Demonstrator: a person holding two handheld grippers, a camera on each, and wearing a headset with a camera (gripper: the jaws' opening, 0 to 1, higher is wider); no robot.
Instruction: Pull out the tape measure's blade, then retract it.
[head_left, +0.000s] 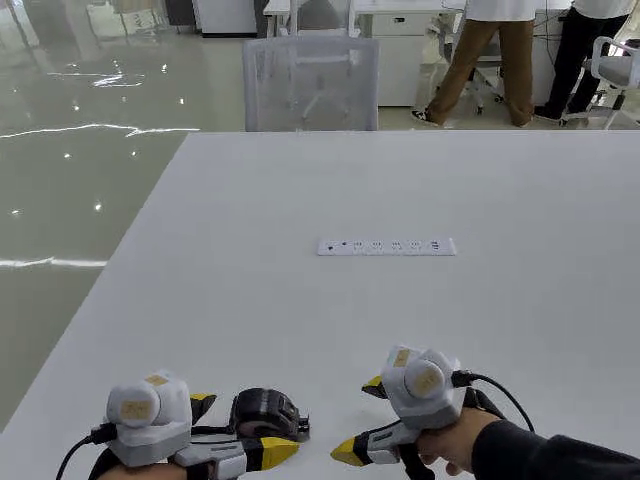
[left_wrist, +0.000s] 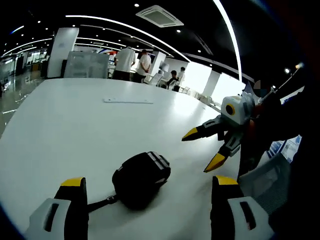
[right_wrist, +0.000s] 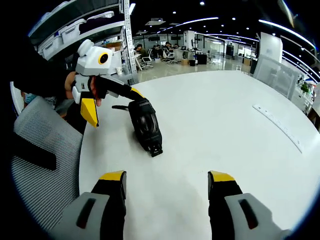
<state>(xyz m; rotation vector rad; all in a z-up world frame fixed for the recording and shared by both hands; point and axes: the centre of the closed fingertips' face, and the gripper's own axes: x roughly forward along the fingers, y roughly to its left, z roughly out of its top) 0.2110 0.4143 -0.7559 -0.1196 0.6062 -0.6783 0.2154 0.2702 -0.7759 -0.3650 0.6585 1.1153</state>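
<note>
A black tape measure (head_left: 266, 411) lies on the white table (head_left: 400, 190) near its front edge, blade wound in. My left gripper (head_left: 243, 425) is open, its yellow-tipped jaws standing wide on either side of the case without touching it. In the left gripper view the tape measure (left_wrist: 141, 179) sits between the jaws of the left gripper (left_wrist: 150, 182), its black strap trailing toward the camera. My right gripper (head_left: 360, 418) is open just to the right of the case, holding nothing. In the right gripper view the tape measure (right_wrist: 145, 122) lies ahead of the right gripper (right_wrist: 167, 176), its blade end facing it.
A white power strip (head_left: 386, 246) lies mid-table. A grey mesh chair (head_left: 311, 84) stands at the far edge, with people standing beyond at the back right. The table's left edge runs diagonally, with shiny floor past it. Another mesh chair (right_wrist: 45, 160) is close by me.
</note>
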